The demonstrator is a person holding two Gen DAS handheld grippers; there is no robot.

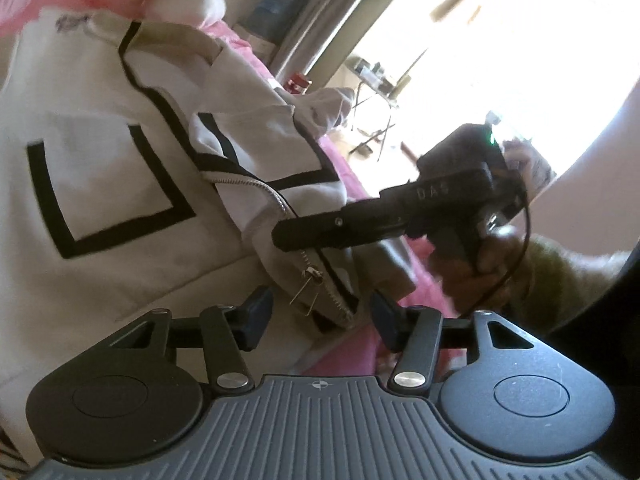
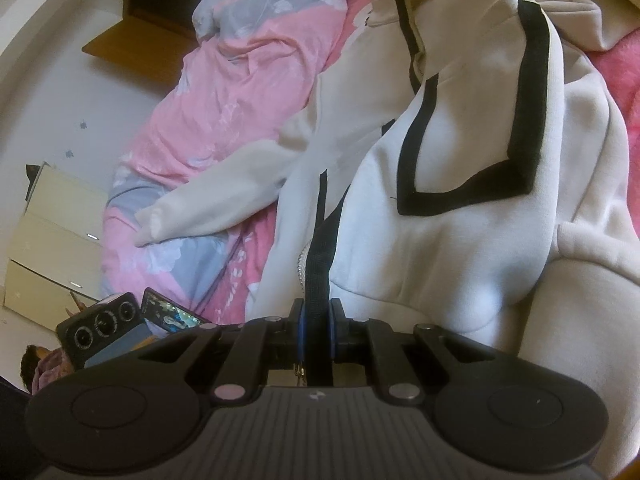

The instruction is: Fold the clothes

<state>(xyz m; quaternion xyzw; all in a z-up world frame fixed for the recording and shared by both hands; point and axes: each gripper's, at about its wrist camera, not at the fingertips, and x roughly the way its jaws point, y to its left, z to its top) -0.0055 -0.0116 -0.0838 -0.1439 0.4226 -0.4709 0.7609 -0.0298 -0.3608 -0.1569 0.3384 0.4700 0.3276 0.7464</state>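
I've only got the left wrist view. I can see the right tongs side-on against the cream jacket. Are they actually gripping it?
Observer: Yes. The right wrist view shows the right tongs shut on the black trim beside the zipper of the cream jacket.
Operator: Where's the sleeve on that side?
Observer: One sleeve lies stretched out across the pink floral duvet, with its cuff pointing away from the jacket's body.
Operator: Anything near that cuff?
Observer: A phone lies back up, its camera rings showing, in that view's lower left. It is apart from the cuff.
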